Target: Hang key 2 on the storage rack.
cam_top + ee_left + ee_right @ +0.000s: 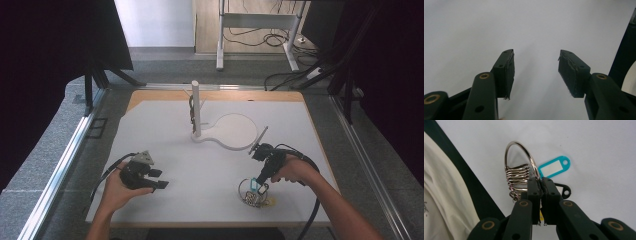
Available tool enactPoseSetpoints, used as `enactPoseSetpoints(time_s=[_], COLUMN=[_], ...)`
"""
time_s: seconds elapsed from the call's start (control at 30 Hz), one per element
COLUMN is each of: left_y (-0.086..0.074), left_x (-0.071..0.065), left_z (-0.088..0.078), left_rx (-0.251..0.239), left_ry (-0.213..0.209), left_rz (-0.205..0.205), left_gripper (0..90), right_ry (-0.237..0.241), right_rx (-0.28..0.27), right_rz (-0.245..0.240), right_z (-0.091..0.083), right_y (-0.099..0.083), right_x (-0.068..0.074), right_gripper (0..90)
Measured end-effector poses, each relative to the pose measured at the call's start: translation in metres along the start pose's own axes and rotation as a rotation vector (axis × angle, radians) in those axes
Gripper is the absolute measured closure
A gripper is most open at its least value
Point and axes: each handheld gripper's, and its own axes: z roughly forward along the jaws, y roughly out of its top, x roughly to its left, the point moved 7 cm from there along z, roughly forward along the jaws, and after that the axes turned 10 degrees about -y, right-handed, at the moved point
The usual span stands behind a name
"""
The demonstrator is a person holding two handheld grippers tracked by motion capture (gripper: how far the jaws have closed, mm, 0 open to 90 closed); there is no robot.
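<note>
Both jaws on key ring [524, 157]

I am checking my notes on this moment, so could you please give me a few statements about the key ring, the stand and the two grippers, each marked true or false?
1. The right gripper is shut on the large metal key ring. True.
2. The left gripper holds the teal key tag. False: its jaws stand apart with nothing between them.
3. The key ring already hangs on the white stand. False: it is at the near right of the table, apart from the stand.
4. The teal tag has a white label. True.
</note>
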Motion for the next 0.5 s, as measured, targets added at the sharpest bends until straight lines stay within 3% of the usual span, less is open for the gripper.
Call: enactPoseSetpoints(time_s=[0.2,0.4,0.5], left_y=[0.000,0.000,0.000], left_x=[0.000,0.000,0.000], left_z=[0.000,0.000,0.000], left_rx=[-0.001,-0.007,-0.005], left_ry=[0.000,-0.003,-0.002], left_rz=[-0.001,-0.001,0.002], left_gripper=[47.2,47.3,47.3], right_ry=[0.007,-0.019,-0.007], right_rx=[-0.011,-0.043,-0.063], right_rz=[-0.004,0.008,0.007], right_z=[-0.007,-0.028,-0.040], right_y=[0.002,0.008,0.012], right_x=[0.001,-0.003,-0.004], right_gripper=[86.5,86.6,86.7])
